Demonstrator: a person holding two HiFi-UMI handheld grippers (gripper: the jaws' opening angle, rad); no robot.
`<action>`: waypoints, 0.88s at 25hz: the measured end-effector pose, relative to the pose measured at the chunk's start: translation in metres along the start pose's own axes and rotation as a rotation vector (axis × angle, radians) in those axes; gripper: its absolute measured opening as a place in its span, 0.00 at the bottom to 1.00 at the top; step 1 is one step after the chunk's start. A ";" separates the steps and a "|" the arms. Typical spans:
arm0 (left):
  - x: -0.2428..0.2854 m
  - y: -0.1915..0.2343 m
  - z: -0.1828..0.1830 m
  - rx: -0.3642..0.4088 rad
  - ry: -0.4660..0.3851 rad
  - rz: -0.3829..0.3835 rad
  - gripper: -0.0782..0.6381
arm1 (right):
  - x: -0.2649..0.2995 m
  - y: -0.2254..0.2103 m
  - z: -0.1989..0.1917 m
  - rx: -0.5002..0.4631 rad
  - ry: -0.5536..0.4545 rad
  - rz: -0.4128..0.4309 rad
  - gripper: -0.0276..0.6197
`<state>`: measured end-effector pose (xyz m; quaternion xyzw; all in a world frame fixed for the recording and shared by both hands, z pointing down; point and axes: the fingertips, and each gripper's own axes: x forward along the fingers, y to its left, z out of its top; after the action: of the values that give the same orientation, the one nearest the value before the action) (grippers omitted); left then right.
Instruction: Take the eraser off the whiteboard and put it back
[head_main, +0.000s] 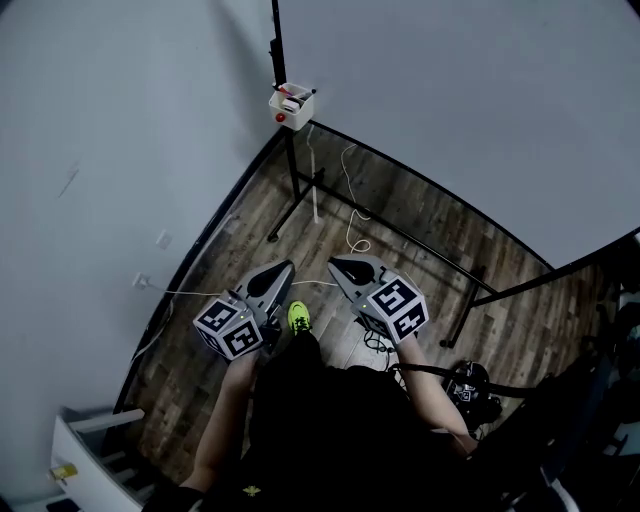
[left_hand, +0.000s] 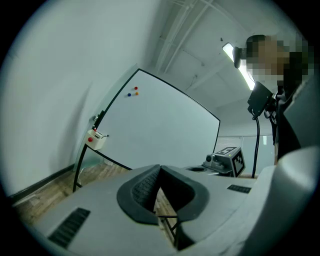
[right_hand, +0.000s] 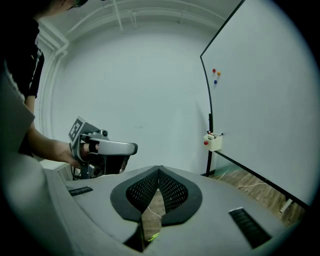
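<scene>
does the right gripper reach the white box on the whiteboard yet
Probably not yet: the right gripper hangs well short of the white box, jaws shut, though nothing stands between them.

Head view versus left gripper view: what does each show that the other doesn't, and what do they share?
Only the head view: the person's green shoe and the white cable. Only the left gripper view: the coloured magnets on the whiteboard, and the ceiling light. Both: that whiteboard, the white box beside its edge, and the wood floor.
</scene>
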<state>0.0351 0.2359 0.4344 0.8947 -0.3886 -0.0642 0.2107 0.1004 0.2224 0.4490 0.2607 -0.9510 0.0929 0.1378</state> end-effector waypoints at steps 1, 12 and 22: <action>0.004 0.006 0.004 0.000 0.001 -0.003 0.14 | 0.006 -0.005 0.003 0.002 0.003 -0.002 0.04; 0.053 0.084 0.061 0.012 0.010 -0.053 0.14 | 0.085 -0.060 0.045 0.020 -0.004 -0.021 0.04; 0.084 0.146 0.087 0.030 0.035 -0.076 0.14 | 0.145 -0.105 0.062 0.016 -0.001 -0.071 0.04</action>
<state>-0.0288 0.0580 0.4221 0.9130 -0.3514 -0.0507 0.2012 0.0221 0.0493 0.4462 0.2953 -0.9405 0.0952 0.1383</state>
